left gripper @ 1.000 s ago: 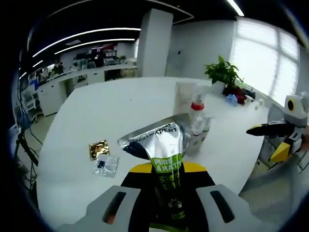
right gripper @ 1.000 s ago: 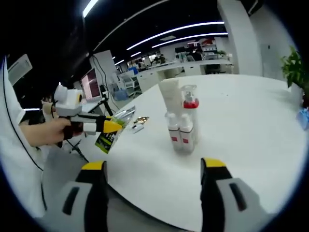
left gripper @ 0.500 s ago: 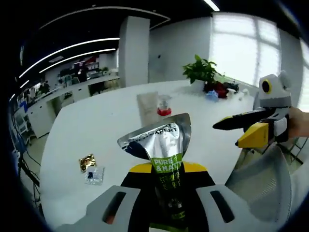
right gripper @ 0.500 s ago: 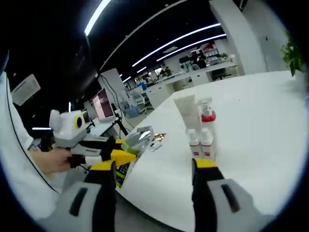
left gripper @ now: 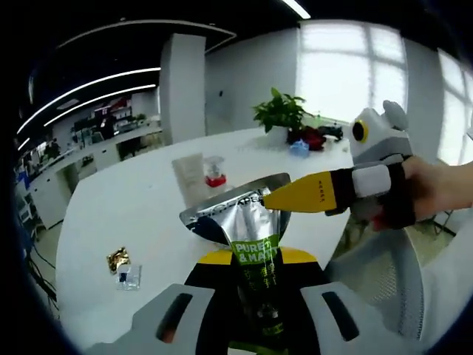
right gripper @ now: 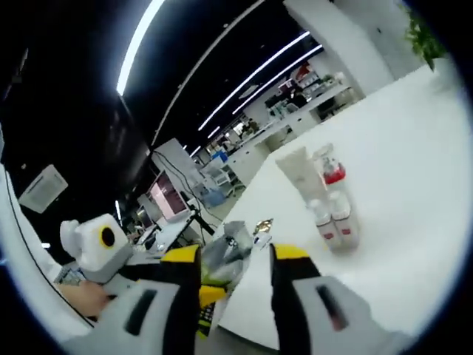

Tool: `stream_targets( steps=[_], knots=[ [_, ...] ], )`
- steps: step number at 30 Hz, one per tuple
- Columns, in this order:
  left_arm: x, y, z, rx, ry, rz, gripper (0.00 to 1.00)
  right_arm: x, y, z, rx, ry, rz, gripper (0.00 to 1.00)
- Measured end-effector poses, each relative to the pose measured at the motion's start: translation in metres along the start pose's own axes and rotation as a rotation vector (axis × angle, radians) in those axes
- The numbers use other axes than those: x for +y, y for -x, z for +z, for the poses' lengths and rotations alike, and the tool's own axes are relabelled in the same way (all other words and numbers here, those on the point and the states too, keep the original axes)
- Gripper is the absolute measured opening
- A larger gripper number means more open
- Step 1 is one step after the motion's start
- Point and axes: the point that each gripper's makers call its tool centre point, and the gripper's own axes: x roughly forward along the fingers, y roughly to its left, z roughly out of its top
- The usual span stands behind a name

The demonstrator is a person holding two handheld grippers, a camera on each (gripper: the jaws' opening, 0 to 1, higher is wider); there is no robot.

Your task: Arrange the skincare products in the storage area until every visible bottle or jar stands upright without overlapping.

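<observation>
Silver pouch handed between tongs, off the worktop's near edge.

Silver pouch (left gripper: 247,222), held aloft by left tongs (left gripper: 251,310), clamped on its lower part. Judged light, soft, crinkly; top seam is the stiffest hold. Right tongs (right gripper: 235,262) reach level, jaws narrowed around the pouch top, contact unclear. Upright bottles (right gripper: 336,218) stand mid-worktop (right gripper: 414,148).

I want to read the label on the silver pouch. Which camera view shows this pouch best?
The left gripper view: the silver pouch stands large and central, shut in the left gripper, its green label facing the camera. In the right gripper view the pouch is small, partly hidden between the right gripper's jaws, label unreadable.
</observation>
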Motion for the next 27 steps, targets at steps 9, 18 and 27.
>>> stream_targets(
  steps=[9,18,27],
  knots=[
    [-0.010,0.002,0.002,-0.019,0.016,-0.038,0.17,0.002,0.007,0.002,-0.044,-0.115,0.021,0.10],
    [-0.015,0.001,0.005,-0.032,0.028,-0.075,0.29,0.006,0.012,0.008,-0.077,-0.138,0.053,0.03],
    [-0.017,-0.001,0.008,-0.038,0.028,-0.091,0.51,0.008,0.014,0.014,-0.080,-0.125,0.079,0.01]
  ],
)
